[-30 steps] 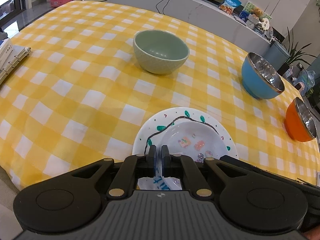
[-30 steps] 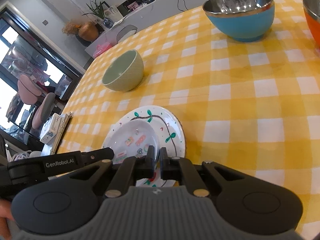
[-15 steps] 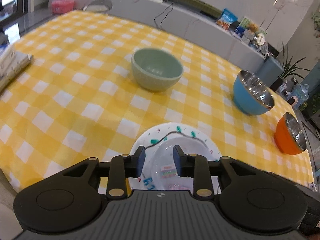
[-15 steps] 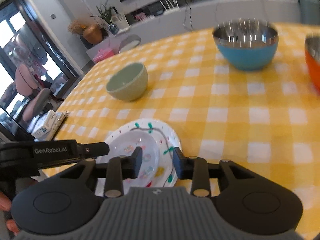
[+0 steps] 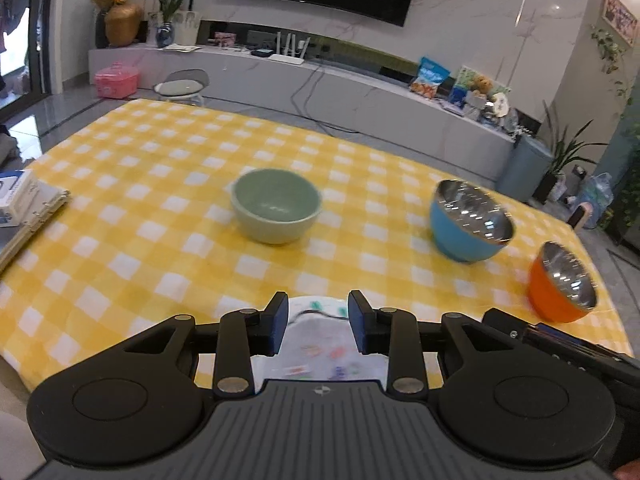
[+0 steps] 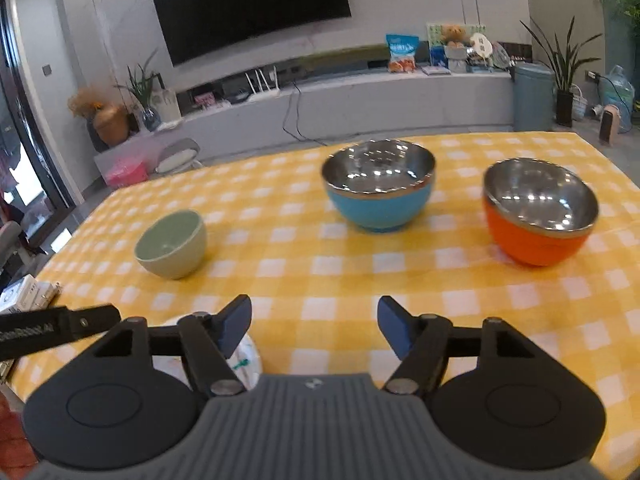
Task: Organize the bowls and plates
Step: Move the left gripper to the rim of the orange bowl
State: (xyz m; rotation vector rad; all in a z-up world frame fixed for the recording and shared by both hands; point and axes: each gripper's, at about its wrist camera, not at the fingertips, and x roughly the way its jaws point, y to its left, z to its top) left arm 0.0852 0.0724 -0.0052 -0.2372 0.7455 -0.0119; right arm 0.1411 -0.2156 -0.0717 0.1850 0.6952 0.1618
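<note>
Both tongs are spread apart with nothing between the fingers. Left gripper (image 5: 318, 322) hovers right over the painted plate (image 5: 320, 350), which sits at the near edge of the yellow checked tablecloth (image 5: 160, 168); a smaller clear dish looks to be lying on it, but it's blurry and half hidden under the gripper body, so hard to say much. Right gripper (image 6: 315, 326) is spread even wider, over bare cloth just to the right of that plate (image 6: 248, 360), and in its view only a sliver of the plate peeks out beside its left finger.

The left wrist view is the only one that really shows the plate's face, with the green leaf squiggle and little coloured stickers. It also catches a ring binder (image 5: 28, 228) and a white box (image 5: 14, 196) at the left edge of the table. The right wrist view gives a much cleaner look at the bowls: green ceramic bowl (image 6: 172, 244) on the left, blue steel-lined bowl (image 6: 378, 184) in the middle, orange steel-lined bowl (image 6: 540, 212) on the right, all upright and well apart. It also shows the left gripper's black arm (image 6: 56, 332) poking in from the left.

Behind the table there's a long grey bench (image 6: 360, 96) with snack bags, a wall TV (image 6: 248, 4) and a pink box (image 5: 117, 80) on the floor.
</note>
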